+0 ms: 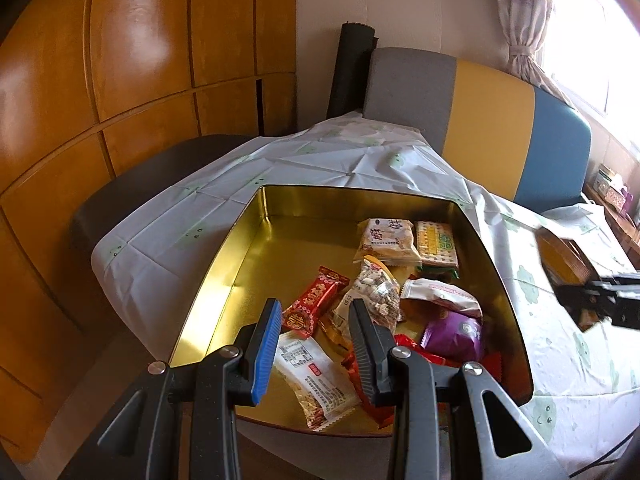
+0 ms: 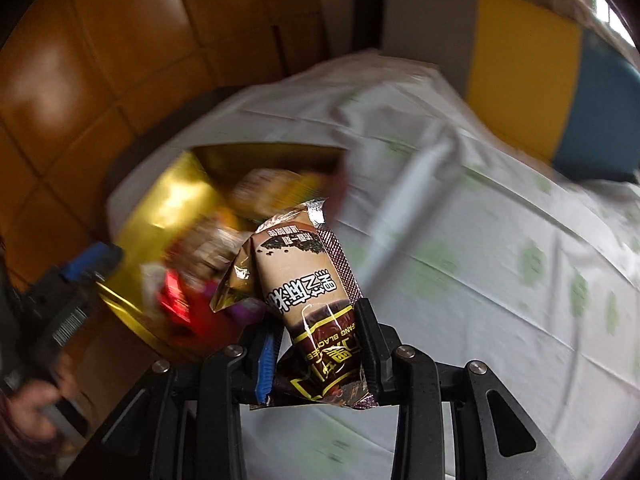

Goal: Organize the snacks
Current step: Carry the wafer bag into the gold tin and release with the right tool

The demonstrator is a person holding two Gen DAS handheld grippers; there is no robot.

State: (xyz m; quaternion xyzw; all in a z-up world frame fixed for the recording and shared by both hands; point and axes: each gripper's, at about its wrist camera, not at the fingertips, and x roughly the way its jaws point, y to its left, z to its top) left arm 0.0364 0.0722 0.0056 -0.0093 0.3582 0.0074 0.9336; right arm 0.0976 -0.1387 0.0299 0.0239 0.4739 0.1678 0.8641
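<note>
The work surface is a table under a creased white cloth [image 1: 328,168] printed with pale green motifs, set in a room with amber wood-panelled cabinets [image 1: 132,80]. Nearest the left wrist camera, the left gripper [image 1: 316,312] hangs over the near end of an open gold tin [image 1: 224,276]; its jaws stand apart with nothing between them, the blue pad [image 1: 267,344] on one finger plainly visible. Directly beneath lies a white snack bar wrapper [image 1: 316,380], with red wrappers [image 1: 416,350] beside it. Further into the tin sit a red and gold packet [image 1: 310,306], a clear bag of nuts [image 1: 374,294], a white and pink pouch [image 1: 444,296] and a purple packet [image 1: 454,334]. At the far end lie a cream biscuit pack [image 1: 386,240] and, touching it, a cracker pack [image 1: 436,246]. In the right wrist view, the right gripper [image 2: 320,340] pinches a brown and tan sesame snack packet [image 2: 304,280] by its lower end, the packet standing up out of the jaws above the cloth, just beside the tin, which appears blurred to its left. That same gripper shows at the right edge of the left view, blurred. A hand [image 2: 28,408] gripping the left tool is seen at the lower left of the right view. Beyond the table stand a dark rolled mat [image 1: 352,68], a grey, yellow and blue chair back [image 1: 492,120], and a tied curtain [image 1: 524,20] at the window.
</note>
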